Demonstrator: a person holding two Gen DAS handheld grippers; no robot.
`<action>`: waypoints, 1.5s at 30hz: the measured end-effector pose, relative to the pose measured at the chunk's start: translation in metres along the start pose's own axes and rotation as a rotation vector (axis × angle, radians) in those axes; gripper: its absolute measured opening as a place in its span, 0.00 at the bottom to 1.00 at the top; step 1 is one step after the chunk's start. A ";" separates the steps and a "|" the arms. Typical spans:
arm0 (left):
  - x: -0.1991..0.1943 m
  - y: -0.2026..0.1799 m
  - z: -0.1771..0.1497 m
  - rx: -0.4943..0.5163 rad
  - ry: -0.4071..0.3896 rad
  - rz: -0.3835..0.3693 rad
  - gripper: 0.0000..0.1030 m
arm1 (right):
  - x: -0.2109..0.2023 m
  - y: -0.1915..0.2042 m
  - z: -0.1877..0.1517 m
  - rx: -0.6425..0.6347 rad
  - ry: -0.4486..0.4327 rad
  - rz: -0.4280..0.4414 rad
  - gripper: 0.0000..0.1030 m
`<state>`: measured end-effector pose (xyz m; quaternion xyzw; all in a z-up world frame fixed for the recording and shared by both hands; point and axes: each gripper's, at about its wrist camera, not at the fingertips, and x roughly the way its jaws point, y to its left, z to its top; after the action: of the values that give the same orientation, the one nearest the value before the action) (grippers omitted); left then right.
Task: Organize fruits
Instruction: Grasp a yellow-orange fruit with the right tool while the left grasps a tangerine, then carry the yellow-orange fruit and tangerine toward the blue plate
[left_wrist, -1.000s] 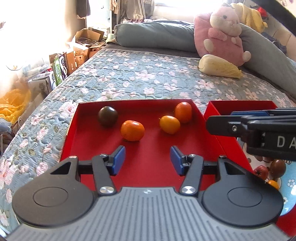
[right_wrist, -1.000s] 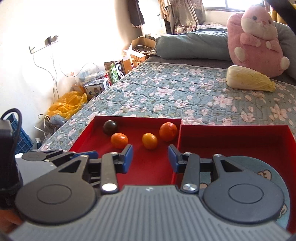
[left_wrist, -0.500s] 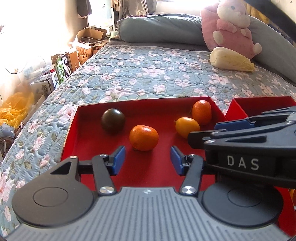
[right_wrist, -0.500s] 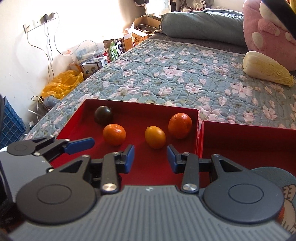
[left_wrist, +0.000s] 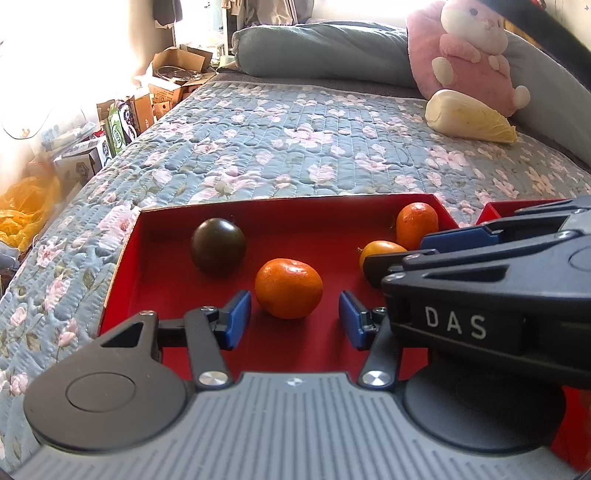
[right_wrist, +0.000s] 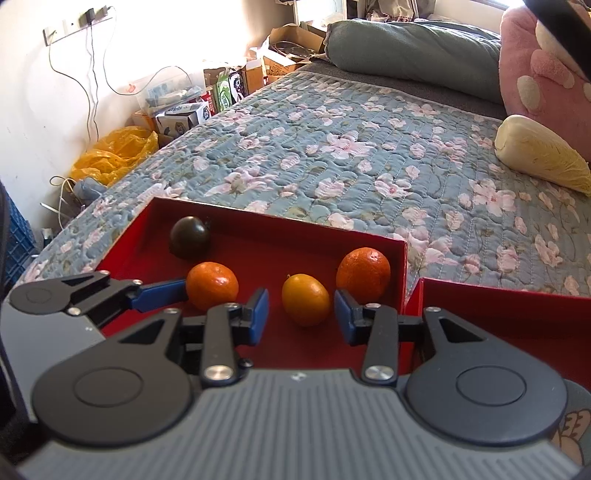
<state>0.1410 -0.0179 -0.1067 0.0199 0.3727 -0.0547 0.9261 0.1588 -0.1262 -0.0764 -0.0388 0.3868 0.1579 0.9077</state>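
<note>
A red tray (left_wrist: 125, 251) on the bed holds a dark tomato (left_wrist: 218, 245), an orange mandarin (left_wrist: 289, 288), a yellow-orange fruit (left_wrist: 376, 252) and a second mandarin (left_wrist: 417, 225). My left gripper (left_wrist: 294, 320) is open, its blue pads on either side of the near mandarin. In the right wrist view the tray (right_wrist: 369, 236) shows the same fruits. My right gripper (right_wrist: 301, 317) is open around the yellow-orange fruit (right_wrist: 306, 300), with the second mandarin (right_wrist: 364, 274) just beyond its right pad. The left gripper's blue pad touches the near mandarin (right_wrist: 211, 285) there.
A second red tray (right_wrist: 517, 314) lies to the right. A cabbage (left_wrist: 469, 118) and a pink plush toy (left_wrist: 469, 55) sit far back on the floral quilt (left_wrist: 295, 147). Boxes and a yellow bag (right_wrist: 114, 155) stand on the floor beside the bed's left edge.
Both grippers have moved forward into the left tray. The near mandarin now sits between the left pads and the yellow-orange fruit between the right pads. Jaws stay open.
</note>
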 end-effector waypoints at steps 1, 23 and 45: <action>0.001 0.000 0.000 0.005 -0.003 -0.002 0.53 | 0.000 0.001 0.000 -0.004 0.002 -0.003 0.42; -0.009 0.009 -0.002 -0.070 0.047 0.051 0.41 | 0.017 0.017 0.007 -0.154 0.050 -0.085 0.37; -0.031 0.032 -0.015 -0.098 0.082 0.066 0.41 | -0.012 0.017 -0.013 -0.049 0.080 -0.048 0.34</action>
<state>0.1124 0.0181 -0.0960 -0.0109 0.4117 -0.0051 0.9113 0.1361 -0.1154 -0.0758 -0.0763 0.4177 0.1439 0.8939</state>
